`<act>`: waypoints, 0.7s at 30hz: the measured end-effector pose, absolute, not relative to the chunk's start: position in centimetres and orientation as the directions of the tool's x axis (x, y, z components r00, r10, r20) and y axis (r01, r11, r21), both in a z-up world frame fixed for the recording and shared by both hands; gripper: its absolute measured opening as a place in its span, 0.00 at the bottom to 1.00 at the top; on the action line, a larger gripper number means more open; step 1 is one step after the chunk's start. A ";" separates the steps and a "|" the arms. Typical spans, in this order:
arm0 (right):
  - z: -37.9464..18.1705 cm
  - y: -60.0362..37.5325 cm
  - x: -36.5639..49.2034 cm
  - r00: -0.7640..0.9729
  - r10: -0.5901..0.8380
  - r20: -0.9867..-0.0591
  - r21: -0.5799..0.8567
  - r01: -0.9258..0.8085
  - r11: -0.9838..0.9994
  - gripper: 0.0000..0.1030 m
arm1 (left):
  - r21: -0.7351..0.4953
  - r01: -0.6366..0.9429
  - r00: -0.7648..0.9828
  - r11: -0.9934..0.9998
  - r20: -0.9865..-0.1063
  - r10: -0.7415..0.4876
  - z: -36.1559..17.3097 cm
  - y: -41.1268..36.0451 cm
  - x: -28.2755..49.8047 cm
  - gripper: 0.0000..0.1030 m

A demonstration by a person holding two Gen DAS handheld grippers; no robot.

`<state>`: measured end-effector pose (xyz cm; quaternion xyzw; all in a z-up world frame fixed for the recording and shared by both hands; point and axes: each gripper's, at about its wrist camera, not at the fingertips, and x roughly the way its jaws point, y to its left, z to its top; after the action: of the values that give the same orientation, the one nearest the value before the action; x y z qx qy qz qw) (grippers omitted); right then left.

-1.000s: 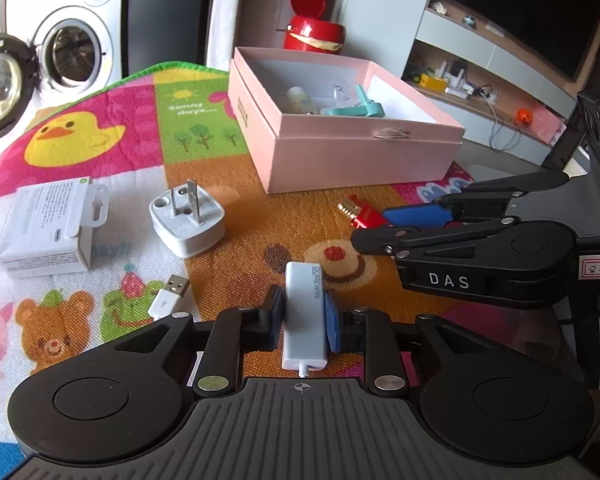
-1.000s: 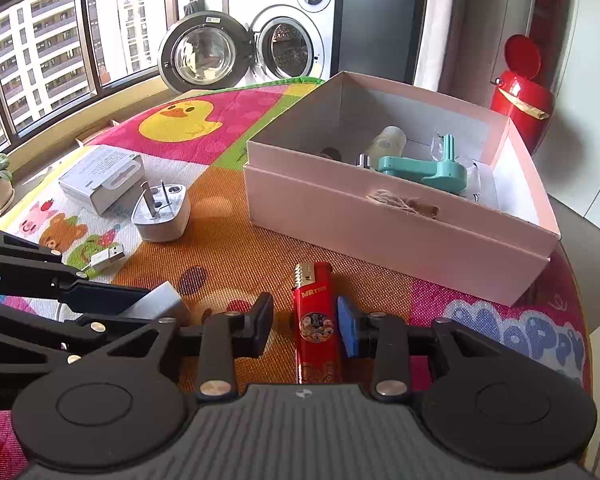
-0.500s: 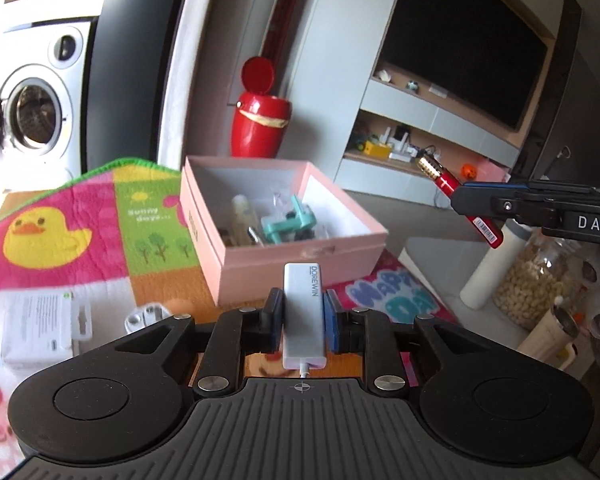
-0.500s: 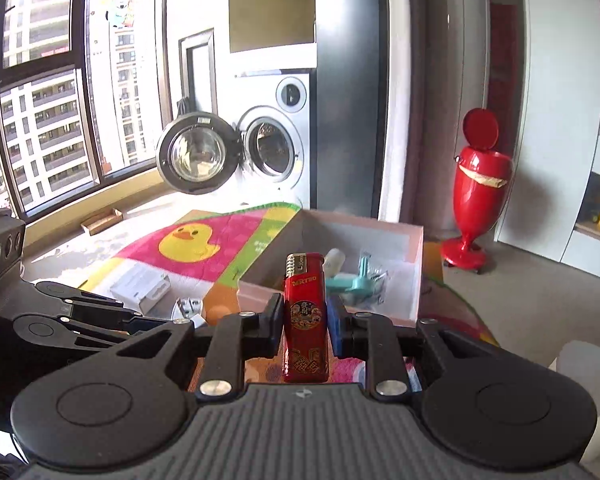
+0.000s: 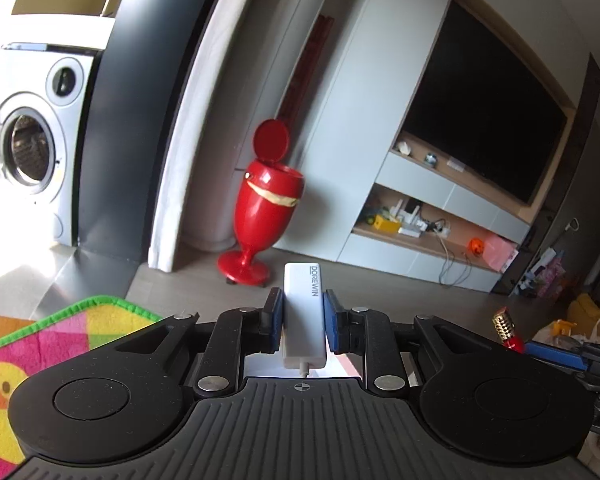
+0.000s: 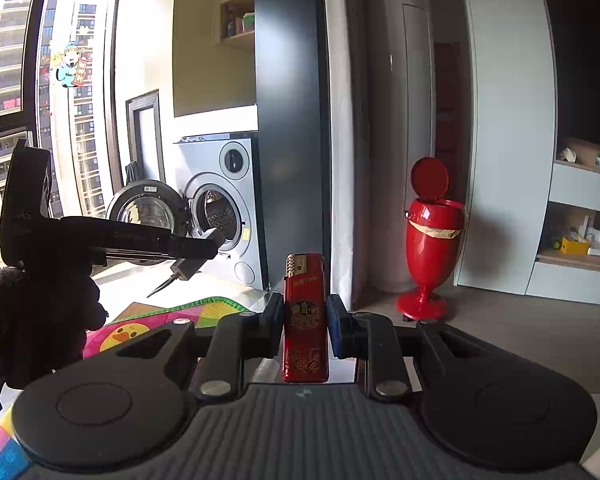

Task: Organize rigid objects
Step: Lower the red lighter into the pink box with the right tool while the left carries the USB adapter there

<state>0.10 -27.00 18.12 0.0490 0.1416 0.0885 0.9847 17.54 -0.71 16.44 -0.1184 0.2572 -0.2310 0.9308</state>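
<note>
My left gripper [image 5: 303, 322] is shut on a white DOREWIN adapter [image 5: 303, 316], held high above the colourful mat [image 5: 40, 340]. My right gripper [image 6: 305, 322] is shut on a red lighter [image 6: 305, 320] that stands upright between the blue pads. In the left wrist view the lighter's gold tip [image 5: 503, 322] shows at the right, with the other gripper's blue pad beside it. In the right wrist view the left gripper [image 6: 196, 250] is seen side-on at the left, the adapter [image 6: 186, 267] poking out below its fingers. The pink box is hidden in both views.
A red lidded bin [image 5: 266, 208] stands on the floor ahead. A washing machine [image 6: 220, 216] with its door open is at the left. A TV [image 5: 484, 120] and shelves [image 5: 420, 224] fill the right. A gloved hand [image 6: 32, 320] holds the left gripper.
Both grippers have risen from the mat with the adapter and the lighter in them. The pink box and the loose items on the mat have dropped out of view.
</note>
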 end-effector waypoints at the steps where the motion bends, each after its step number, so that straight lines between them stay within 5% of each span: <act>1: 17.5 -27.1 0.7 0.940 0.187 -0.285 0.129 -0.155 0.979 0.22 | -0.346 0.365 0.750 0.864 -0.441 -0.494 15.4 -1.1 18.2 0.24; 8: 12.8 -27.2 4.0 0.894 0.189 -0.407 0.175 -0.126 0.976 0.22 | -0.378 0.331 0.649 0.865 -0.574 -0.499 8.3 -1.5 20.6 0.23; 17: 9.2 -25.1 8.2 0.858 0.185 -0.479 0.190 -0.105 0.976 0.22 | -0.422 0.271 0.736 0.865 -0.488 -0.469 8.5 5.8 11.1 0.23; 21: 8.8 -23.7 9.6 0.879 0.109 -0.464 0.130 -0.054 0.990 0.30 | -0.278 0.159 0.812 0.947 -0.509 -0.286 7.9 9.8 6.5 0.23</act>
<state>9.62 -23.67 8.82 0.0567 0.2425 0.0424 0.9676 6.51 9.78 7.89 -0.1119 0.2834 -0.1176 0.9452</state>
